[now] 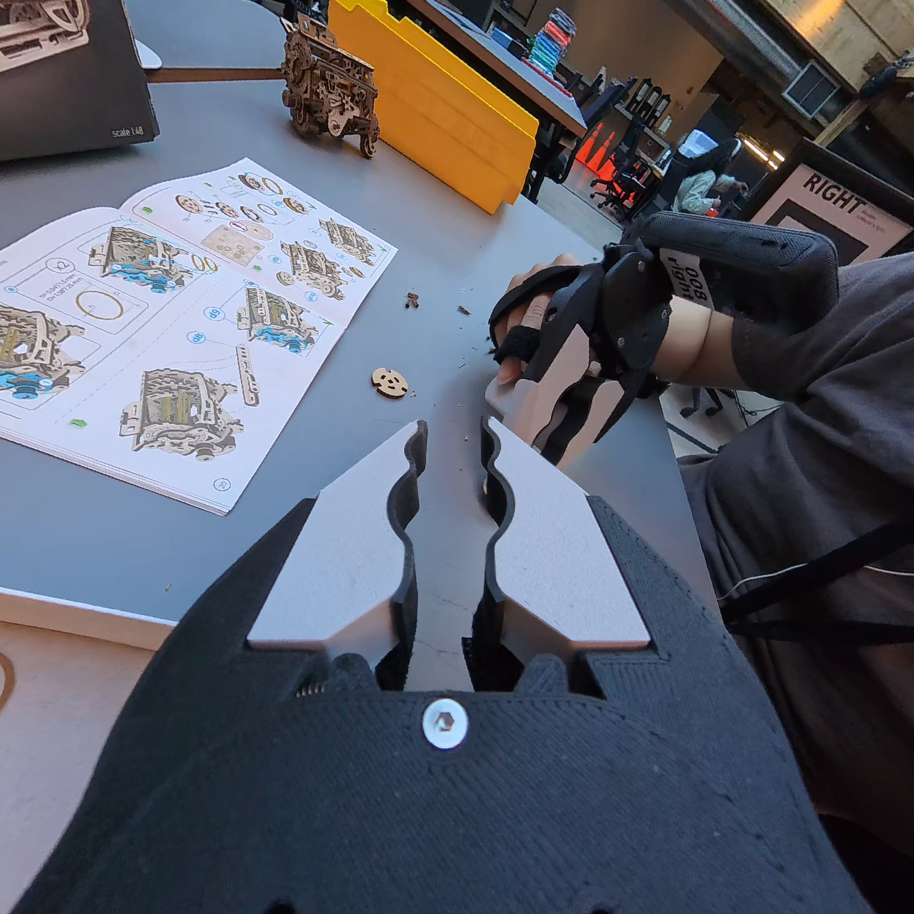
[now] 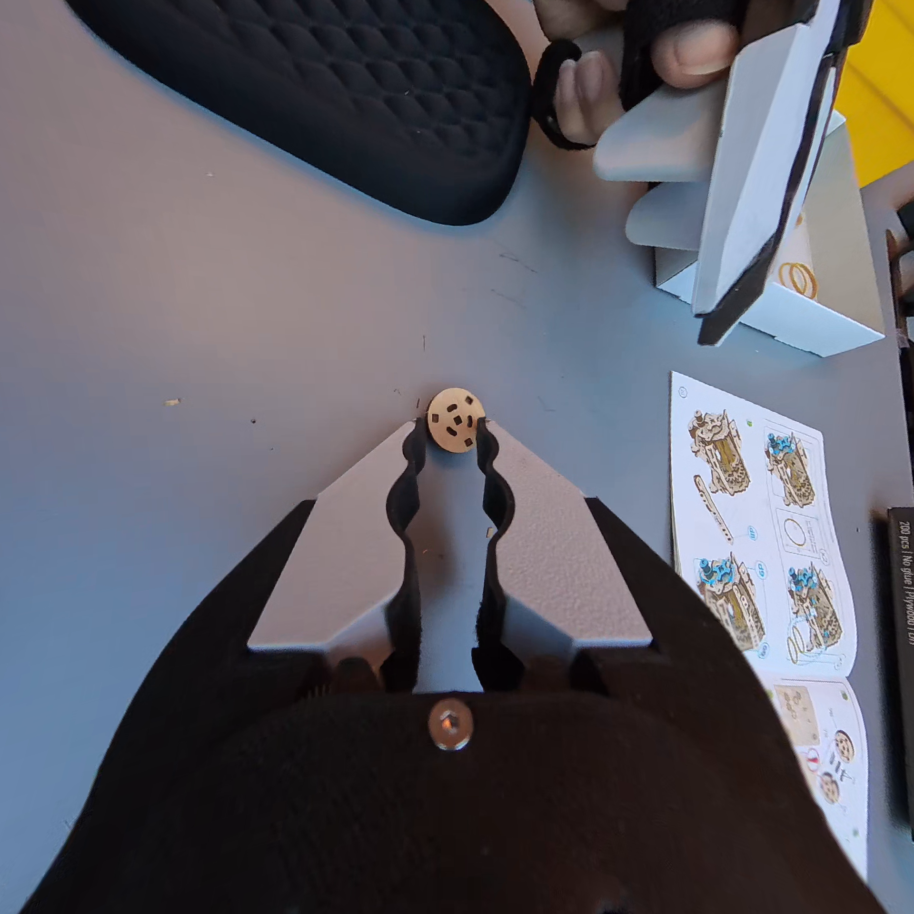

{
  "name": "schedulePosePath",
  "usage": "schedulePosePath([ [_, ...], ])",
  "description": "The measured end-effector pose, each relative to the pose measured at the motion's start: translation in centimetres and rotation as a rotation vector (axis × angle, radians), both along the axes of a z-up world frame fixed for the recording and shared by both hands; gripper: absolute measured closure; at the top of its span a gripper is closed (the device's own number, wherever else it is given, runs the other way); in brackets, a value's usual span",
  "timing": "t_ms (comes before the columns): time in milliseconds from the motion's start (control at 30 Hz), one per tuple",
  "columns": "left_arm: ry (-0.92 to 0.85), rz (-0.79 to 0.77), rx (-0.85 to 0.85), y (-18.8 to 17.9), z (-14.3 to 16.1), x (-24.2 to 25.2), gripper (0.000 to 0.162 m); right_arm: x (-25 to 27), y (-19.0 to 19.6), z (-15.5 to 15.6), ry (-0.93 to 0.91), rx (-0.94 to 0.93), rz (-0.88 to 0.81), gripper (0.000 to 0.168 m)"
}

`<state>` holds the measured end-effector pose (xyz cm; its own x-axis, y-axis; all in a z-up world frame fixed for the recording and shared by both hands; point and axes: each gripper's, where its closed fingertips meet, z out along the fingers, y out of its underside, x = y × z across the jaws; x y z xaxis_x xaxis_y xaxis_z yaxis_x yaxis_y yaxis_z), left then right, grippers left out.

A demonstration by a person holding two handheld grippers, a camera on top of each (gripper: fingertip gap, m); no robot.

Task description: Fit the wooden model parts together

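A small round wooden disc (image 1: 389, 382) with holes and edge notches lies flat on the grey table (image 1: 306, 534). My right gripper (image 2: 451, 424) is open, and the disc (image 2: 455, 420) shows just beyond and between its tips, still on the table. In the left wrist view the right gripper (image 1: 519, 420) hangs low over the table, right of the disc. My left gripper (image 1: 454, 429) is open and empty, a little nearer than the disc. A partly built wooden model (image 1: 329, 89) stands at the far side of the table.
An open instruction booklet (image 1: 173, 321) lies left of the disc and shows in the right wrist view (image 2: 756, 534) too. A yellow bin (image 1: 445, 109) stands behind the model, a dark box (image 1: 64, 74) at far left. A black cushion (image 2: 321, 99) and a white box (image 2: 811, 321) lie farther off. Spacing between my two grippers at the tips: around 9 centimeters.
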<state>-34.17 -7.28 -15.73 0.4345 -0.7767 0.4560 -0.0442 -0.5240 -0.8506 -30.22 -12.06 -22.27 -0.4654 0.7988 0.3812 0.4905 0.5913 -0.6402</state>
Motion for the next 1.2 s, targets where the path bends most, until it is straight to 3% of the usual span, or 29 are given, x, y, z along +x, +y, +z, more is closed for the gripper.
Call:
schedulePosePath([
  [267, 0.015, -0.018, 0.006, -0.3, -0.2, 0.3, 0.142, -0.2, 0.7, 1.3, 0.038, -0.136, -0.053, 0.166],
  [467, -0.035, -0.041, 0.036, -0.6, 0.8, 0.6, 0.138, -0.3, 3.0, 4.8, 0.132, -0.615, -0.180, 0.167],
  [667, -0.206, -0.066, 0.098, -1.5, 4.5, 1.9, 0.129, -0.4, 4.7, 12.4, 0.395, -1.290, -0.172, 0.167],
  [767, -0.253, -0.050, 0.159, -2.0, 6.7, 3.0, 0.131, -0.4, 5.2, 14.0, 0.475, -1.462, -0.150, 0.167],
  [867, -0.247, 0.046, 0.198, -1.2, 7.5, 3.0, 0.135, -0.7, 5.0, 14.9, 0.523, -1.532, -0.120, 0.167],
  [1033, -0.344, 0.078, 0.227, -1.3, 9.1, 2.5, 0.152, -1.3, 3.9, 15.5, 0.577, -1.413, -0.086, 0.167],
  [1200, -0.336, 0.035, 0.171, -1.3, 8.1, 2.6, 0.146, -1.4, 4.0, 15.6, 0.629, -1.304, -0.104, 0.167],
])
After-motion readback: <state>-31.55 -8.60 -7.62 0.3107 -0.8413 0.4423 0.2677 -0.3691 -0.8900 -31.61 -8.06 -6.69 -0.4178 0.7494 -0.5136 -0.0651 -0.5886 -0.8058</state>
